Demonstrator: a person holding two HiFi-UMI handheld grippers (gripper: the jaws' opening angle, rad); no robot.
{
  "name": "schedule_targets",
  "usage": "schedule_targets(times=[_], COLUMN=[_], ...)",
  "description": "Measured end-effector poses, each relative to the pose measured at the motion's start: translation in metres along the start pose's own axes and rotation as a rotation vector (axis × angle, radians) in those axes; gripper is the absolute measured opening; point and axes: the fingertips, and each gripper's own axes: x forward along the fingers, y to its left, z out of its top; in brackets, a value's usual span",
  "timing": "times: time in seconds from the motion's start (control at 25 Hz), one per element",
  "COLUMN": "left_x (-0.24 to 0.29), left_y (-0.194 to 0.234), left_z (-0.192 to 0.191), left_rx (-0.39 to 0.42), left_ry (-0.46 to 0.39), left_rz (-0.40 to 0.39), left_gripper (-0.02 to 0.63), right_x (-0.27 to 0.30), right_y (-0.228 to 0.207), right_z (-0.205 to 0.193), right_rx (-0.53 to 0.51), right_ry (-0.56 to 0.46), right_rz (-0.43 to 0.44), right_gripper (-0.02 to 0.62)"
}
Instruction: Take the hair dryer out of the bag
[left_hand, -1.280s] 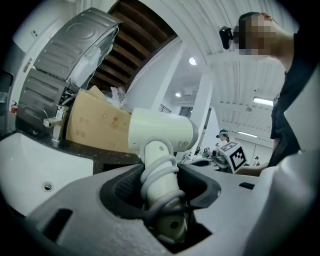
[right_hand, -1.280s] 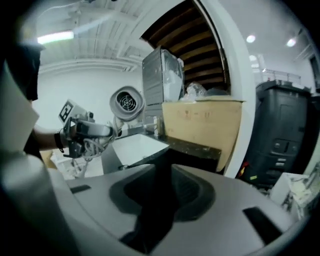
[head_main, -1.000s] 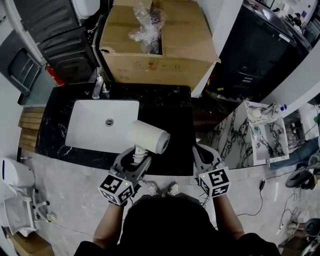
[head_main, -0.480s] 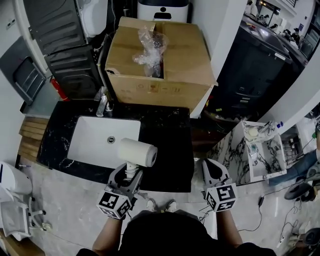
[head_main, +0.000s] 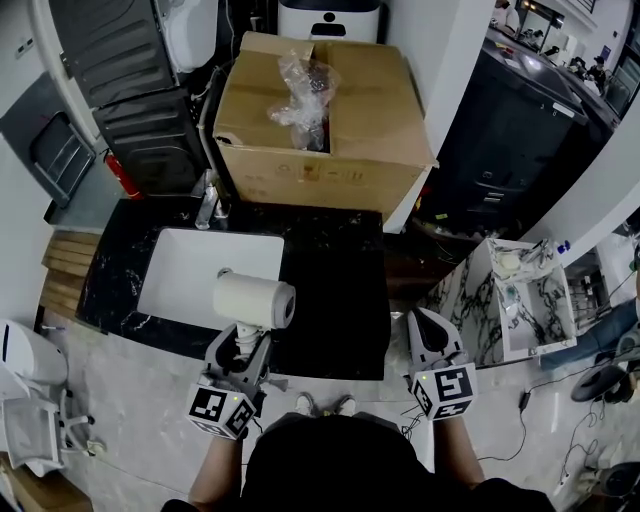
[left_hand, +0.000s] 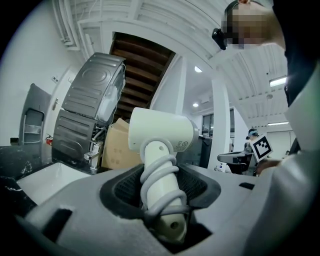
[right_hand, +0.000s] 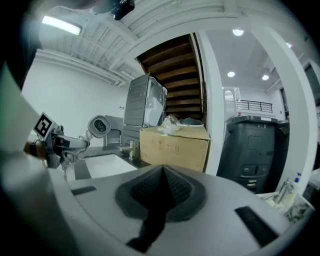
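count: one white plastic hair dryer (head_main: 255, 298); one crumpled clear plastic bag (head_main: 300, 92); one brown cardboard box (head_main: 340, 140); one white rectangular sink (head_main: 185, 270); one chrome tap (head_main: 208, 200); two grey grippers, each carrying a cube with square markers.
hair dryer: out of the bag and well apart from it, held up over the near edge of the sink. its barrel lies crosswise and its handle points down into the left gripper (head_main: 243, 345).
left gripper: jaws spread wide and clamped on the hair dryer's handle. the pale cord is wound round the handle in coils, and the butt end sits deep between the jaws.
right gripper (head_main: 425, 322): jaws pressed together with nothing between them. it is just off the right end of the tabletop, apart from the hair dryer.
bag: lies on top of the box at the flap seam, behind the sink.
materials: black marbled stone tabletop (head_main: 335, 290), glossy; hair dryer smooth, a rounded cylinder on a slim handle; box matt, flaps folded shut; bag wrinkled and shiny; jaws lined with dark ribbed rubber.
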Motion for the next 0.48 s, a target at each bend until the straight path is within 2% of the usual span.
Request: schedule_targets(times=[0.48], left_x=[-0.0034], left_y=[0.003], left_z=[-0.0048], left_rx=[-0.01], left_ry=[0.007], left_rz=[0.017], left_gripper=[0.216], right_x=[0.0014], right_y=[-0.0018], right_z=[0.0036], right_rx=[-0.01], right_ry=[-0.022], right_rz=[-0.018], right_gripper=[0.012])
